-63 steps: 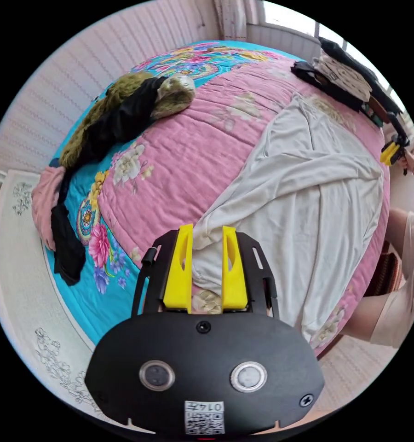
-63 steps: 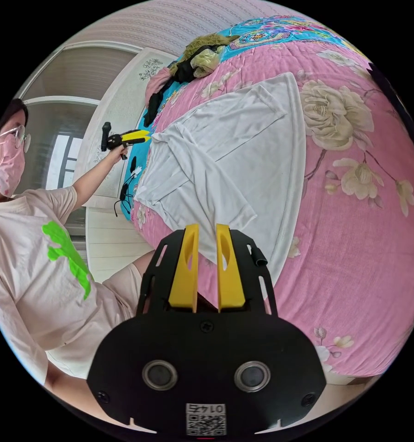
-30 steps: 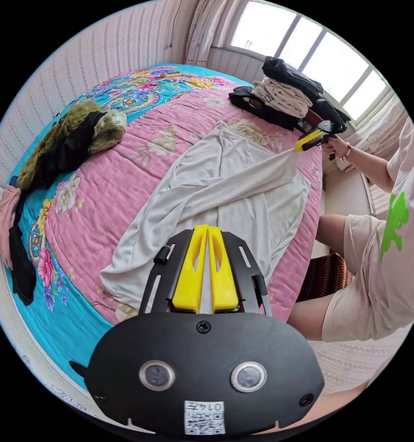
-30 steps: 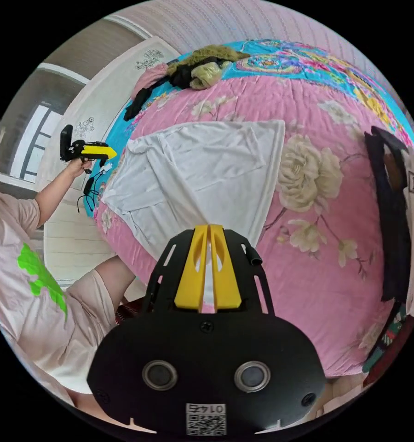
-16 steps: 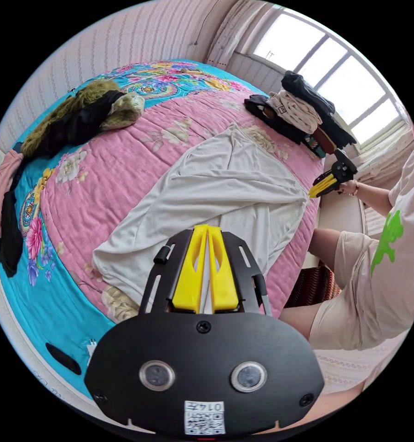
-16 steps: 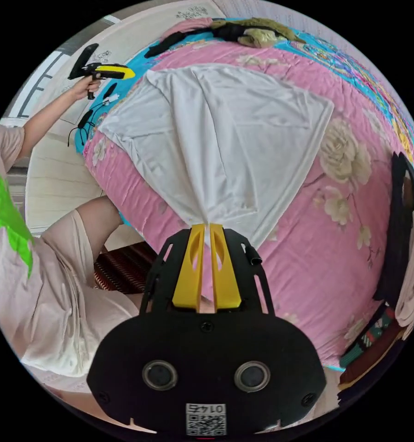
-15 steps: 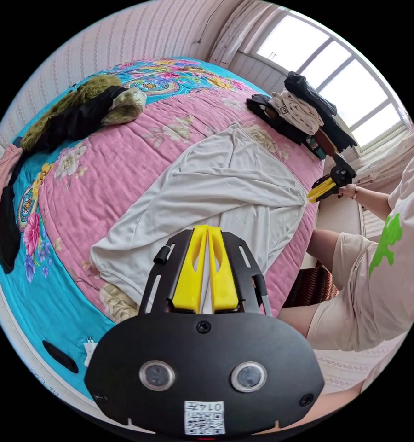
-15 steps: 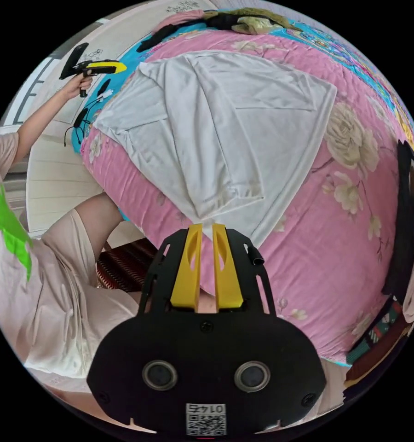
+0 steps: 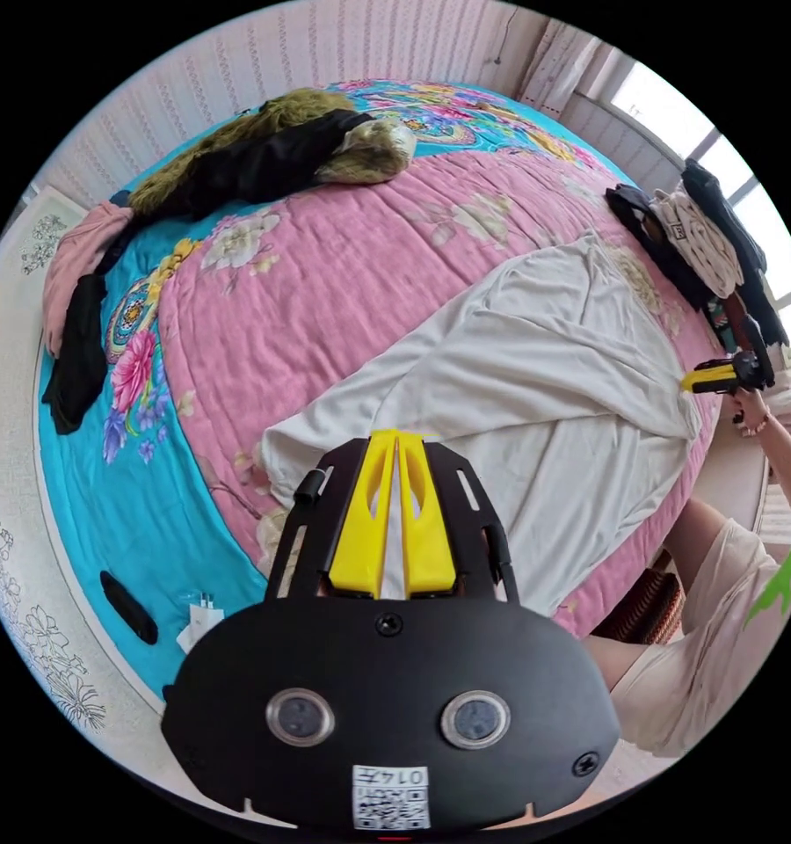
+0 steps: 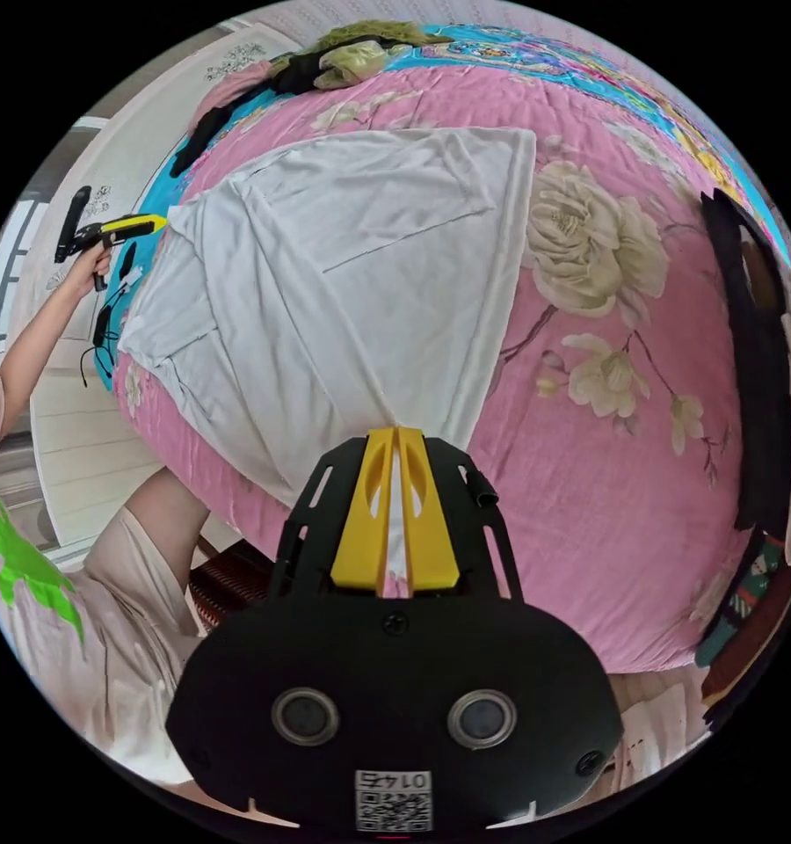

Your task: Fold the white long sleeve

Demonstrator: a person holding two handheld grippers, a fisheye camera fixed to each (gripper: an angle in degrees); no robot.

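Your white long sleeve (image 9: 536,396) is a thin, soft knit, lying spread across the pink floral quilt (image 9: 325,290), a padded cover stitched in fine rows with pale printed blooms. The garment reads as a broad, roughly triangular sheet with low creases fanning toward each pinched point, and in the right gripper view the white long sleeve (image 10: 343,264) shows straight seam lines and a hemmed edge along its right side. Your left gripper (image 9: 394,440) has its yellow plastic jaws pressed together on a strip of the white fabric, which runs up between them at the near edge of the bed. Your right gripper (image 10: 395,435) is likewise clamped on a gathered point of the shirt, the cloth funnelling straight into its jaws. In the left gripper view, the right gripper (image 9: 690,381) sits at the far corner of the garment; in the right gripper view, the left gripper (image 10: 154,222) meets the opposite corner. A turquoise patterned bedspread (image 9: 149,510) lies under the quilt. A fuzzy olive and black coat (image 9: 264,158) rests well apart at the far end, and a stack of folded clothes (image 9: 703,246) sits by the window side.
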